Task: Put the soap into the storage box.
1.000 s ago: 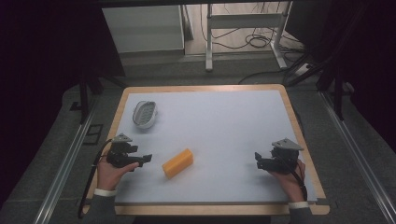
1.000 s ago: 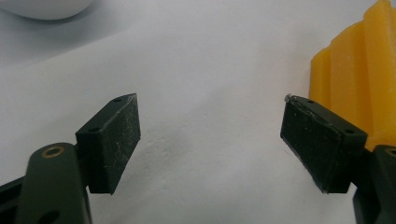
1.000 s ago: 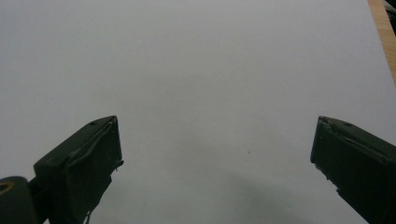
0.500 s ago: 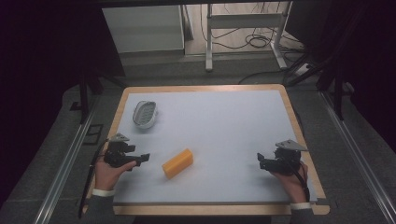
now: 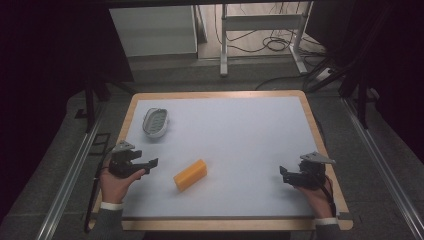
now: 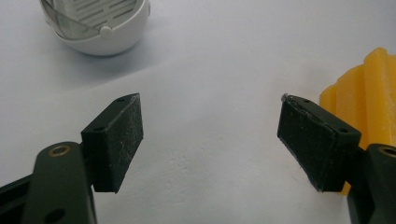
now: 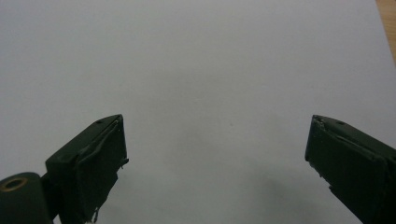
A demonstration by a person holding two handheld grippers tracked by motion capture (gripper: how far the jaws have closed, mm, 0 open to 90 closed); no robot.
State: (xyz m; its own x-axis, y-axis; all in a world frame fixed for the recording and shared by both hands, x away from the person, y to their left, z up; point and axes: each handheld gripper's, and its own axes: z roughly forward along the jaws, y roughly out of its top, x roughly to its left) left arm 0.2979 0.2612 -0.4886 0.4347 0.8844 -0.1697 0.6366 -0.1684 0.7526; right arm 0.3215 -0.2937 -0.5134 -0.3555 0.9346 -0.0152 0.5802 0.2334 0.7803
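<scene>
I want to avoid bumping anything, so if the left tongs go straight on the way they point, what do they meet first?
Probably bare table. The left tongs, open, aim between the white dish and the yellow block. The block sits close beside the right-hand jaw in the left gripper view, so it might graze that; depth is unclear.

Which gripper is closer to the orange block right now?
Left. The left gripper sits just left of the orange block, jaws open; the right gripper is far off to its right.
</scene>
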